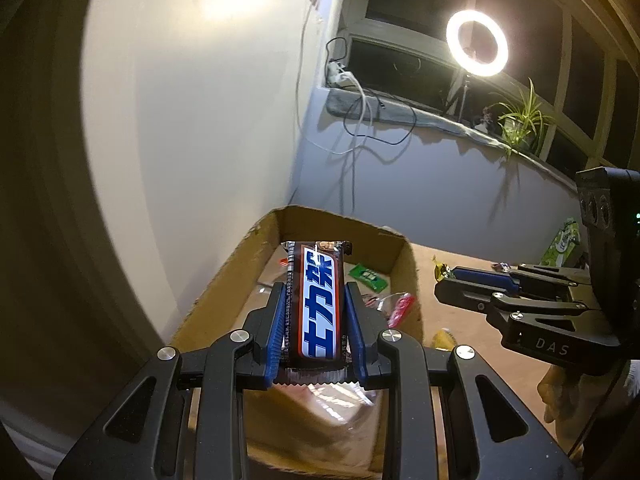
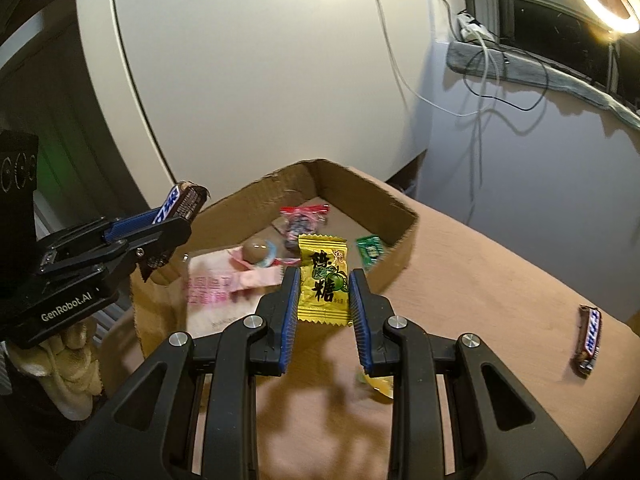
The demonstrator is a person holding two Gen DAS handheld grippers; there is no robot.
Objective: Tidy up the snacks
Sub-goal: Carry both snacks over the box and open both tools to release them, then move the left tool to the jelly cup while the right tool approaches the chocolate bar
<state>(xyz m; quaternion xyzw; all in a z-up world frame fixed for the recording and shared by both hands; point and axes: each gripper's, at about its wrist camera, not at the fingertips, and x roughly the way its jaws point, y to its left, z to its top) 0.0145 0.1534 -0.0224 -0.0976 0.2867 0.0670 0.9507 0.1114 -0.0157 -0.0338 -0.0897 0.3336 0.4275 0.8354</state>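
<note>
Left wrist view: left hand-held gripper [image 1: 315, 320] narrowly parted, blue pads clamped on a brown bar [image 1: 316, 304] held above the box [image 1: 224, 280].
Right wrist view: right hand-held gripper [image 2: 325, 312] narrowly parted, pads pinching a yellow candy [image 2: 323, 282], raised just in front of the box's near edge.
Box: open cardboard on the tabletop [image 2: 480, 300], holding a green packet [image 2: 370, 251], a red-tied sweet [image 2: 304, 218], a pink pouch [image 2: 218, 292] and a round chocolate [image 2: 258, 252].
Tabletop: second bar [image 2: 588, 340] lying well right of the box.
Background: ring light [image 1: 477, 43], plant [image 1: 520, 120].
</note>
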